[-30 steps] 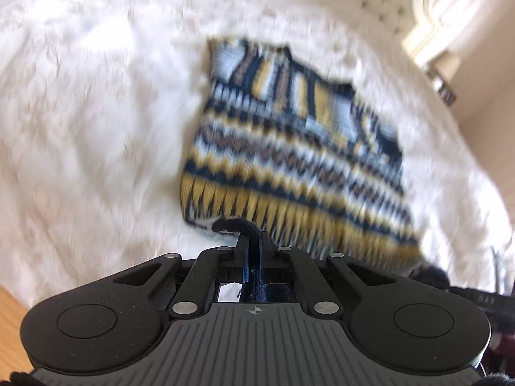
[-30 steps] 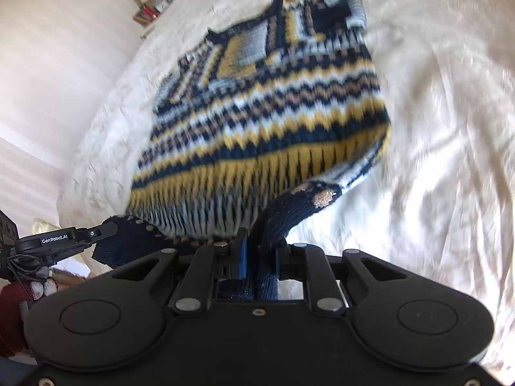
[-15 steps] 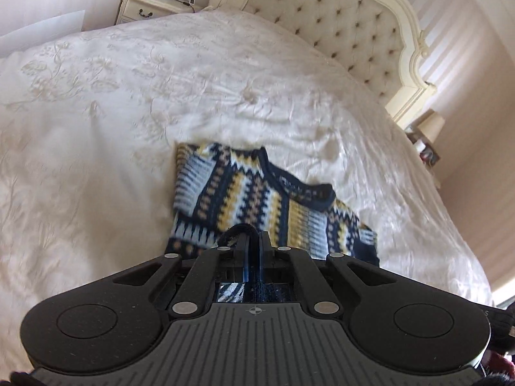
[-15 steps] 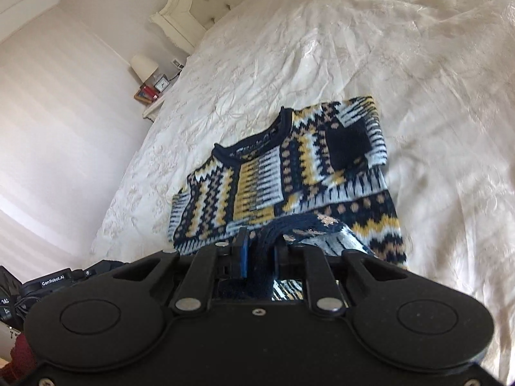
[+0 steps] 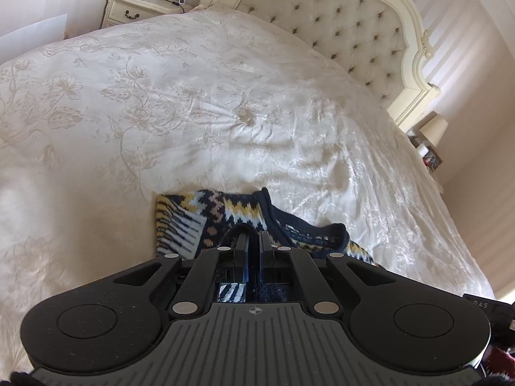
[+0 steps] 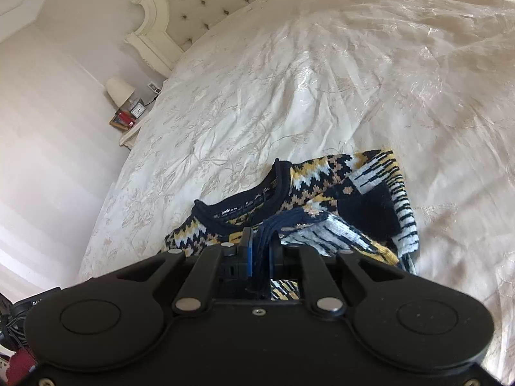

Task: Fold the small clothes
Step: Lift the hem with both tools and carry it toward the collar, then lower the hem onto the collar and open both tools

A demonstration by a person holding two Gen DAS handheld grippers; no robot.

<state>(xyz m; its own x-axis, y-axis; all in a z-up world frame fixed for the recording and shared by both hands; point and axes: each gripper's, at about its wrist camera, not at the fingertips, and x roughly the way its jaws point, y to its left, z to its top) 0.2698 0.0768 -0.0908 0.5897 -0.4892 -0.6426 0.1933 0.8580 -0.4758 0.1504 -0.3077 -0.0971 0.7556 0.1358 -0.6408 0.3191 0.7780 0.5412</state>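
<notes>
Over the last second I've carried the sweater's hem up toward its neckline, so the half-fold is nearly laid on the bed. Both the left gripper and right gripper have their fingers pinched shut on knit; everything below the neckline sits hidden behind the gripper bodies, so I can't judge edge alignment

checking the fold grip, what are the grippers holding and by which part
Both hold the patterned sweater: the left gripper and right gripper each pinch a fold of knit at its near edge, the bottom hem side.
</notes>
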